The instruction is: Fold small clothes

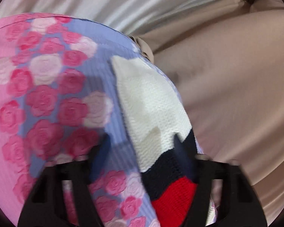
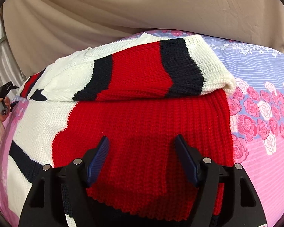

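1. Two tongs, one sweater: it lies on the rose-print sheet, partly folded, so I work on a flat, soft bed.

2. My right tongs stand spread, jaws apart over the red hem, gripping nothing. I judge they hover there so I can pick the next edge to take.

3. One sleeve, striped white, navy and red, is laid across the body, its cuff end reaching the sweater's right side. That keeps the loose part inside the outline, so the later folds come out square.

4. My left tongs look spread too, with a knit edge running between the jaws. That view is blurred; I cannot tell whether the pads touch the knit, but they do not seem to pinch it.

5. From the right view my left hand shows at the sweater's far left edge, well apart from the right tongs. Holding the two sides this way would let me lift or smooth the piece evenly.

6. My guess at progress: sleeves in, body still to be doubled over. Thick knit may spring back, so the fold will want pressing down.
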